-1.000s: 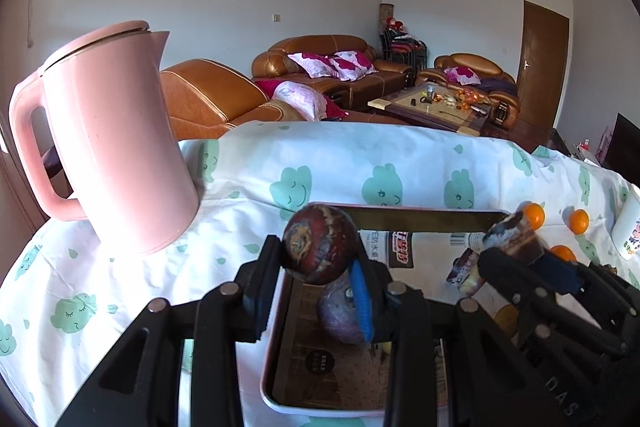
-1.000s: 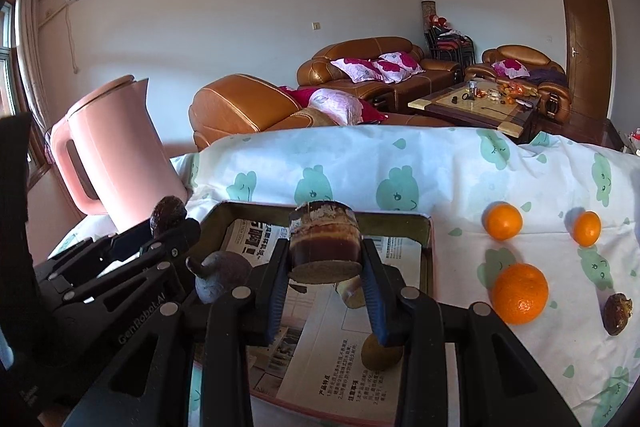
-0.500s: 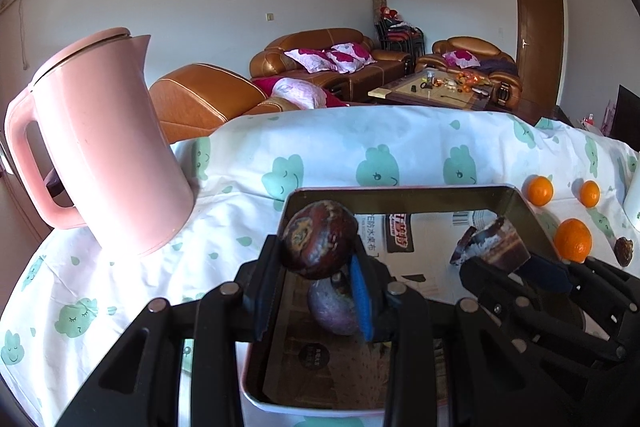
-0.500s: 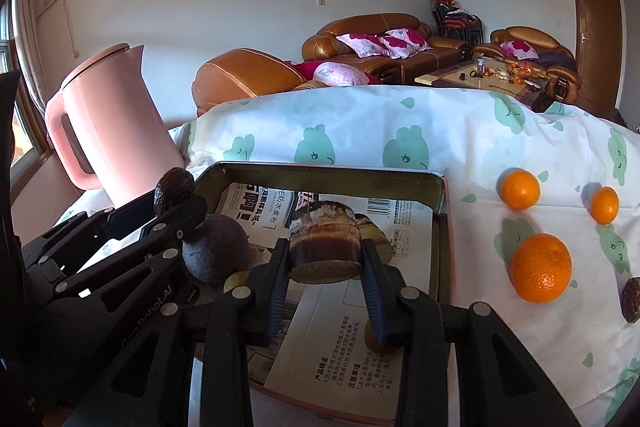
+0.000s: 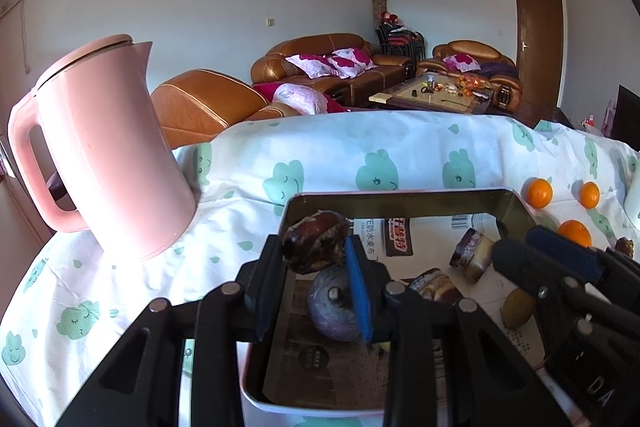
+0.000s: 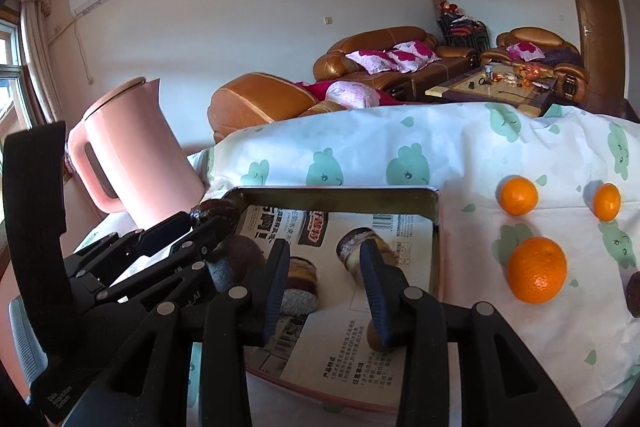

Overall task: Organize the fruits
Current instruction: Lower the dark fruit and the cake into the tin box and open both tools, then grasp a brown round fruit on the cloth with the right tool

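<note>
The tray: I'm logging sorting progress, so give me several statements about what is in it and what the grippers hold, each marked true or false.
1. The left gripper is shut on a dark brown fruit above the tray. True.
2. The right gripper holds the layered brown piece. False: its jaws stand open and empty; the layered brown piece lies on the tray's paper lining.
3. Three oranges lie on the tablecloth to the right of the tray, outside it. True.
4. The pink kettle stands inside the tray. False: it stands on the cloth to the tray's left.
5. A purple-grey round fruit lies in the tray. True.
</note>
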### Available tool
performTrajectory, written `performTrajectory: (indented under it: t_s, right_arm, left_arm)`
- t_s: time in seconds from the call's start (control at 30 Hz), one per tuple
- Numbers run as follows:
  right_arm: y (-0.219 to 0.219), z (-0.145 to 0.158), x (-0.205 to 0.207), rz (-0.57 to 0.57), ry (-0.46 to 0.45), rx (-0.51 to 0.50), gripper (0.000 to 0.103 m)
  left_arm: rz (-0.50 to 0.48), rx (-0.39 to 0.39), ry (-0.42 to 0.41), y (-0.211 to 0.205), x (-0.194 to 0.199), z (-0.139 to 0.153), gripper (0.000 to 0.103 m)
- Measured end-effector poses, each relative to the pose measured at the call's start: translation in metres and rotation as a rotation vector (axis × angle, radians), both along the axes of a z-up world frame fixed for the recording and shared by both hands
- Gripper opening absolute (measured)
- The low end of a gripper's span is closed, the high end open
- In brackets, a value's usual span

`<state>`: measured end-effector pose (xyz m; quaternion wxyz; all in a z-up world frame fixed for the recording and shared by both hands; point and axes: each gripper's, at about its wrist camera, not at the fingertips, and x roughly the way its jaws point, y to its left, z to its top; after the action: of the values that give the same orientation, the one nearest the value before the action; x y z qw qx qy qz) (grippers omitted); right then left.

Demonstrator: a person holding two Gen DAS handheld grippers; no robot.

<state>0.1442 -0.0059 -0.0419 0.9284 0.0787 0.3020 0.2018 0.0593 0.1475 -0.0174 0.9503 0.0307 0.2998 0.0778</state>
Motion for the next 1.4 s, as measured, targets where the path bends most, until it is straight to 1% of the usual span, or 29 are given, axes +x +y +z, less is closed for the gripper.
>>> performTrajectory:
  t_s: [0.1,0.13,0.17,0.2,0.27,0.33,0.37,0.4,0.47,0.5,0.57,0.63,0.8,0.83,0.87,0.93,0.97,1.1,1.17,1.27,1.4]
  right_arm:
    - [-0.014,0.004,-0.001,-0.062,-0.015,0.028,0.04]
    - [-0.019,0.004,0.001,-0.08,-0.013,0.038,0.042]
    - [-0.023,0.004,0.001,-0.094,-0.009,0.047,0.046]
    - [-0.026,0.003,0.002,-0.107,-0.005,0.054,0.047]
    - [-0.03,0.003,0.004,-0.126,0.001,0.062,0.049]
    - [-0.032,0.003,0.003,-0.137,0.0,0.063,0.049]
    - [-0.033,0.004,0.003,-0.14,-0.001,0.063,0.049]
    - [-0.034,0.004,0.003,-0.142,-0.002,0.063,0.049]
    - [-0.036,0.004,0.001,-0.143,-0.004,0.066,0.049]
    - [-0.036,0.004,0.001,-0.144,-0.004,0.066,0.049]
    - [-0.037,0.003,0.0,-0.144,-0.001,0.064,0.049]
    - [-0.038,0.002,0.0,-0.147,0.003,0.063,0.049]
    - [-0.04,0.001,0.001,-0.158,0.007,0.057,0.049]
    - [-0.041,0.001,0.002,-0.161,0.011,0.053,0.051]
    - [-0.041,0.0,0.002,-0.165,0.015,0.048,0.056]
    - [-0.043,-0.001,0.002,-0.179,0.017,0.04,0.062]
    - [-0.044,-0.001,0.002,-0.184,0.017,0.039,0.063]
    - [-0.051,-0.001,0.001,-0.195,0.019,0.031,0.064]
    - [-0.057,-0.002,0.002,-0.192,0.033,0.051,0.064]
    - [-0.064,-0.003,0.0,-0.195,0.045,0.066,0.064]
    - [-0.071,-0.004,-0.005,-0.198,0.046,0.04,0.064]
  left_arm:
    - [-0.023,0.003,-0.021,-0.003,-0.003,0.003,0.034]
    - [-0.041,-0.004,-0.025,-0.005,-0.004,0.004,0.032]
    - [-0.061,-0.009,-0.025,-0.007,-0.004,0.004,0.028]
    - [-0.077,-0.01,-0.023,-0.01,-0.004,0.003,0.028]
    - [-0.089,0.006,-0.007,-0.015,-0.002,-0.001,0.028]
    - [-0.083,0.032,0.004,-0.019,-0.001,-0.004,0.034]
    - [-0.08,0.032,0.014,-0.02,-0.001,-0.006,0.049]
    - [-0.073,0.029,0.017,-0.02,0.0,-0.006,0.074]
    - [-0.046,0.031,-0.009,-0.018,-0.003,-0.004,0.096]
    - [-0.034,0.038,-0.028,-0.017,-0.006,-0.002,0.099]
    - [-0.028,0.052,-0.041,-0.017,-0.007,0.0,0.101]
    - [-0.025,0.056,-0.034,-0.018,-0.007,-0.001,0.102]
    - [-0.037,0.041,-0.02,-0.02,-0.006,-0.003,0.103]
    - [-0.039,0.04,-0.023,-0.021,-0.007,-0.003,0.103]
    - [-0.038,0.041,-0.028,-0.022,-0.008,-0.003,0.103]
    - [-0.033,0.041,-0.038,-0.022,-0.011,-0.002,0.103]
    - [-0.029,0.039,-0.042,-0.022,-0.012,-0.002,0.103]
    - [-0.009,0.012,-0.055,-0.018,-0.014,0.0,0.103]
    - [0.001,-0.002,-0.06,-0.015,-0.016,0.001,0.103]
    - [0.016,-0.006,-0.068,-0.014,-0.017,0.001,0.103]
    - [0.035,-0.004,-0.097,-0.014,-0.023,0.003,0.103]
